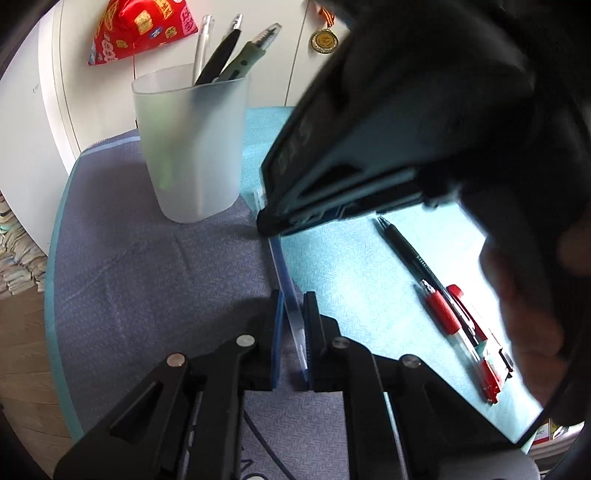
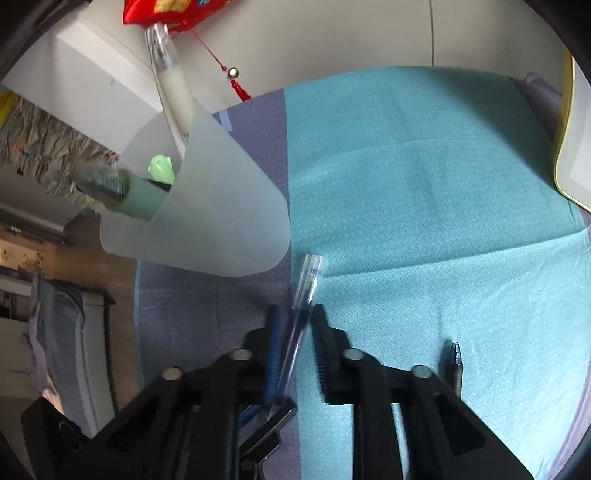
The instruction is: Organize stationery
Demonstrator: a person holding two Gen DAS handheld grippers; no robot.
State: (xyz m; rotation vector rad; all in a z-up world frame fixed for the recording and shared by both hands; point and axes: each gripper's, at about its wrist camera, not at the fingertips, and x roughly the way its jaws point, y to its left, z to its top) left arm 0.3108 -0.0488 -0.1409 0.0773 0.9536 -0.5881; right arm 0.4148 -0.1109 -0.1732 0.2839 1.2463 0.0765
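A clear blue pen (image 1: 286,291) lies on the cloth along the seam between purple and teal. My left gripper (image 1: 294,312) straddles its near end, jaws slightly apart, the pen against the right pad. My right gripper (image 2: 295,325) straddles the same pen (image 2: 304,291) near its capped end, jaws open around it. The right gripper's body (image 1: 369,147) looms over the pen in the left wrist view. A frosted pen cup (image 1: 190,147) with several pens stands behind; it also shows in the right wrist view (image 2: 214,206).
A black pen (image 1: 402,247) and red pens (image 1: 461,332) lie on the teal cloth (image 1: 351,277) to the right. A black pen tip (image 2: 456,363) lies by my right gripper. A yellow-edged tray (image 2: 572,147) sits far right. A red pouch (image 1: 144,26) hangs on the wall.
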